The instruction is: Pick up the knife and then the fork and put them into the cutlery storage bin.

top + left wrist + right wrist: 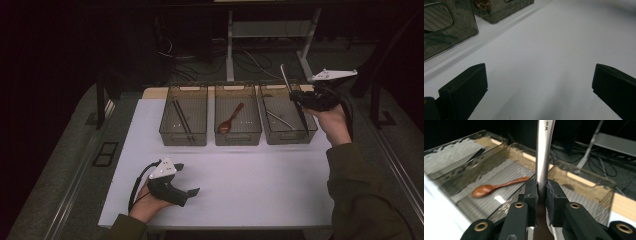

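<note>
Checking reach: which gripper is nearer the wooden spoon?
Right. The right gripper, shut on a metal utensil, hangs over the right-hand bin beside the wooden spoon; the left gripper rests on the table nearer the person.

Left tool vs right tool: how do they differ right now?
The left tool is open with nothing between its jaws; the right tool is shut on a metal utensil handle. The left tool sits low at the white table; the right tool is raised over the right-hand bin. Both are black and hand-held.
</note>
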Demonstrator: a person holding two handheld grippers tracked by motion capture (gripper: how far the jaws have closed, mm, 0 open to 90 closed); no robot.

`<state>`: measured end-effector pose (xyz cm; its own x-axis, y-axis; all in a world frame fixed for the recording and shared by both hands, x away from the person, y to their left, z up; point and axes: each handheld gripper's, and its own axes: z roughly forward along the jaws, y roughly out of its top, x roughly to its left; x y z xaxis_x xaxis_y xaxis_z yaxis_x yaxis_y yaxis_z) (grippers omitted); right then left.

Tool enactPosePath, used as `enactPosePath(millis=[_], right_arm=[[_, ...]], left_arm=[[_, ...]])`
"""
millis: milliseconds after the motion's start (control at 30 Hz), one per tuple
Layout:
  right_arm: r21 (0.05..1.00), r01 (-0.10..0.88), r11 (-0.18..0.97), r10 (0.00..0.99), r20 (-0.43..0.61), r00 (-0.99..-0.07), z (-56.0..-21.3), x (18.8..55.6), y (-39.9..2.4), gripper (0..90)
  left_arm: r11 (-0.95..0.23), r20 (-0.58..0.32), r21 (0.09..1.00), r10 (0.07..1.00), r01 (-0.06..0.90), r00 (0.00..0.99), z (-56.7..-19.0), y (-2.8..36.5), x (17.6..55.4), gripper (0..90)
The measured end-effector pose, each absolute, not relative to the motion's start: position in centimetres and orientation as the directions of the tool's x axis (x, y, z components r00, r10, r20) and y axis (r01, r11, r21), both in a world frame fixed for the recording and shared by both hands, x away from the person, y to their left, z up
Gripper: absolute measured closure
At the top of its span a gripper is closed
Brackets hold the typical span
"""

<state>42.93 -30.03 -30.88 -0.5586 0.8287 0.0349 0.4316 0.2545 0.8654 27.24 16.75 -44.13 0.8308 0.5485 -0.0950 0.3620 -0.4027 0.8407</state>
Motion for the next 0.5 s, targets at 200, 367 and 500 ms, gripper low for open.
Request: enactPosePath(millis=[200, 367, 500], right_arm=[[0.879, 0.422, 0.224, 0.865, 0.021, -0.502, -31.0, 44.8, -30.8, 78.5], [0.872, 0.436, 0.224, 0.878, 0.014, -0.478, -32.1, 46.0, -31.2, 78.6], [0.861, 0.455, 0.226, 0.888, 0.009, -0.46, -33.1, 46.7, -31.6, 78.6]], left_arm=[[-0.4, -0.099, 0.841, 0.549, 0.365, 0.83, -44.1, 16.7, 27.2, 0.0], [-0.399, -0.101, 0.841, 0.548, 0.365, 0.83, -44.2, 16.8, 27.2, 0.0], [-0.399, -0.101, 0.841, 0.547, 0.366, 0.831, -44.2, 16.7, 27.2, 0.0]])
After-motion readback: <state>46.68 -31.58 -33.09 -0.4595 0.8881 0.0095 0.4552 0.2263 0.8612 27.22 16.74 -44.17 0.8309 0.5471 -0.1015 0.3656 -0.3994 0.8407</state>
